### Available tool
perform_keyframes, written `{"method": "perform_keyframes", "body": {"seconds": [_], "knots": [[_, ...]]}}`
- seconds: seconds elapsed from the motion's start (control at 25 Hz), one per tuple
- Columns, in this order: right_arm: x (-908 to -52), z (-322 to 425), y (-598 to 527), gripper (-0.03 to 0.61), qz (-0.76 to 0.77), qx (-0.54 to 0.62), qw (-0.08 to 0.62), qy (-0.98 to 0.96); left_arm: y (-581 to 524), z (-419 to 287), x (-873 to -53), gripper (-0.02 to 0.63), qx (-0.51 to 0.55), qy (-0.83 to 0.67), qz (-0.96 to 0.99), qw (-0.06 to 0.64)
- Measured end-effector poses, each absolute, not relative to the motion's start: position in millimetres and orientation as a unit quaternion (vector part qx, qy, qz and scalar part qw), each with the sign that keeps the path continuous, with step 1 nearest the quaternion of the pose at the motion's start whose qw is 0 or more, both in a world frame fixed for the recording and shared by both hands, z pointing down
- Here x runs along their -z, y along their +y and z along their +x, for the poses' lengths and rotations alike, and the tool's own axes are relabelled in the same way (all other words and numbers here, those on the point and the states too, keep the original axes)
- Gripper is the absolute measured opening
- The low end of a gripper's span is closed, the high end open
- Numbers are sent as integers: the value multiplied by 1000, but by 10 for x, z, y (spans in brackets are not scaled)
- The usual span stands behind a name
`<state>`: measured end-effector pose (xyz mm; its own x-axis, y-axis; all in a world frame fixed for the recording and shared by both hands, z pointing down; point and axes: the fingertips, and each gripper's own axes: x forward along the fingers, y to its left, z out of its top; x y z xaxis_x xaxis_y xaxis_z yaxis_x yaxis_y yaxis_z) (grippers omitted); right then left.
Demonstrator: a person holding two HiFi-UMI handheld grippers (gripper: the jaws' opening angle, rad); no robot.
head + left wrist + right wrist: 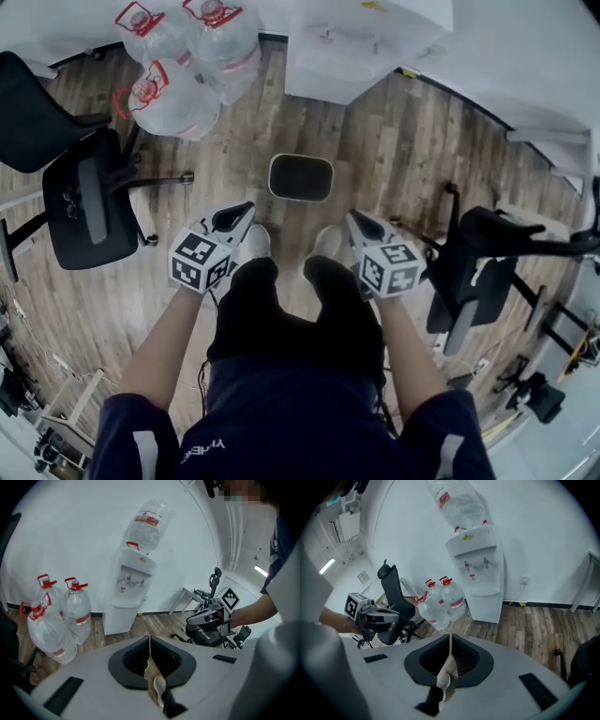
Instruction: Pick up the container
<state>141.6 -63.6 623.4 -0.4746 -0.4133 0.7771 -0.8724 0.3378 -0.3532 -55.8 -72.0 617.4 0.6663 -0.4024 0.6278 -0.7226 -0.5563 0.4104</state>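
Office room, wood floor [394, 141], white walls. Left claw [237, 214] pressed together, nothing in it. Right claw [357, 221] same, empty. Both hang in front of the person's legs, tips just above the shoes [255, 242]. Container [300, 177] sits on the floor ahead, roughly midway between the two claws, apart from both. Beyond it: dispenser [361, 42], jugs [183, 66], chairs [89, 202] at either side. Step looks like the approach; grasp not begun. Next move likely needs the claws spread and brought down to the container's rim or sides. Neither gripper view shows the container. From above, can't tell its depth or whether it's lidded or open.
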Motion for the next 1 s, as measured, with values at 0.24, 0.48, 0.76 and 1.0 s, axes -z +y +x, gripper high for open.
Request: {"method": "perform_keyframes", "body": {"seconds": [0.24,0.48,0.76,1.0], "knots": [[-7646,1572,-928,14,437,-423,302,-734,-1077,-380,-7525,28,-281,-326,837,338],[-9041,1658,-1014,17,454,-447,331,-697,-1409,-335,-8946,80,-335,-308,823,341],[-10358,1902,-913,142,483,-467,371,-641,-1606,-229,-10314,153,-382,-283,804,357],[-11027,1921,-711,215,456,-499,385,-628,-1645,-28,-10977,204,-421,-249,804,339]]}}
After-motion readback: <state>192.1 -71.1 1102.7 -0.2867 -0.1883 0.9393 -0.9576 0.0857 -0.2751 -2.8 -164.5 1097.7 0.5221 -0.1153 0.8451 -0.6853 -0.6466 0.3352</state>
